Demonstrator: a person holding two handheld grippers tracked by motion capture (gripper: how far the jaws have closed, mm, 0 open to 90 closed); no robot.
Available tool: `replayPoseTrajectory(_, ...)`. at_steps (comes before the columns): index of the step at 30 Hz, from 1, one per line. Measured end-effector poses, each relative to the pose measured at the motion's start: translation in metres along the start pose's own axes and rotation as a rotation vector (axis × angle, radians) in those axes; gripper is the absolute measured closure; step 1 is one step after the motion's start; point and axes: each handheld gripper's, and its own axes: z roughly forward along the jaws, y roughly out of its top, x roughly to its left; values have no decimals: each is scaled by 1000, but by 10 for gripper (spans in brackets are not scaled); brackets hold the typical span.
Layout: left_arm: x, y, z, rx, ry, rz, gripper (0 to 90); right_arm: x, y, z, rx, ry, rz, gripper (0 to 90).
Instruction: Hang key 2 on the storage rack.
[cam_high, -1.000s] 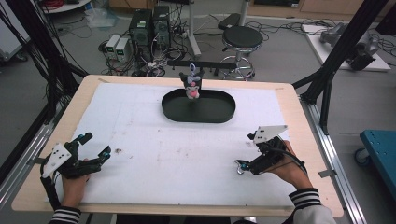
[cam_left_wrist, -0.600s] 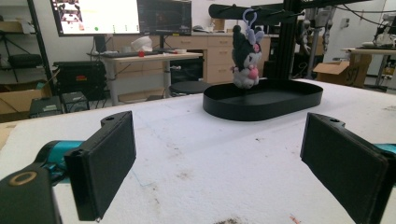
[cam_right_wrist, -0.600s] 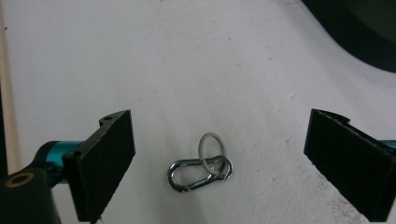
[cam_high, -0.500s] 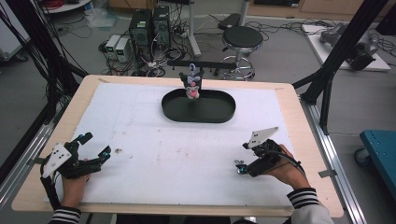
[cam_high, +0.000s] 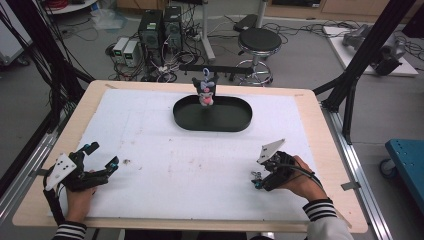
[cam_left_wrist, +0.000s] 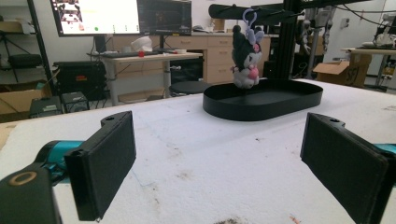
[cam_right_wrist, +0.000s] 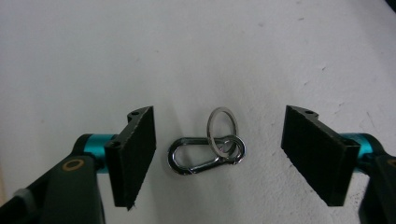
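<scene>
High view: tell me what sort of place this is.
Probably a lab or workshop set up for recording. Computer towers with tangled cables sit on the floor behind the table, beside a stool, and the left gripper view shows monitors on desks.

we wear sleeves with black and white striped cuffs on both arms in the high view, the right sleeve pale above its cuff. our left hand-held gripper (cam_high: 102, 159) is black, with teal tips at its fingers and a pale grey three-cornered plate on top, dotted with small dark holes; a black cable trails from it. our right hand-held gripper (cam_high: 256, 179) is black too, with the same grey plate and a black cable. seen close, its flat rectangular black pads (cam_right_wrist: 137, 154) sit on teal barrels, each pad with a small screw hole, and a brass-coloured ring marks the black body.
</scene>
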Motion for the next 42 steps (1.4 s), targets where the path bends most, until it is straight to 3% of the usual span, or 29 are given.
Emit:
replayPoseTrajectory(10,0,0,0,0,-1,1,107,-1,1,6,53,8,-31,453)
replayPoseTrajectory(21,0,0,0,1,-1,3,107,-1,1,9,73,-33,-40,628)
replayPoseTrajectory(31,0,0,0,1,0,3,107,0,2,10,91,-35,-65,685)
replayPoseTrajectory(42,0,0,0,1,-1,4,108,-2,2,9,83,-48,-50,728)
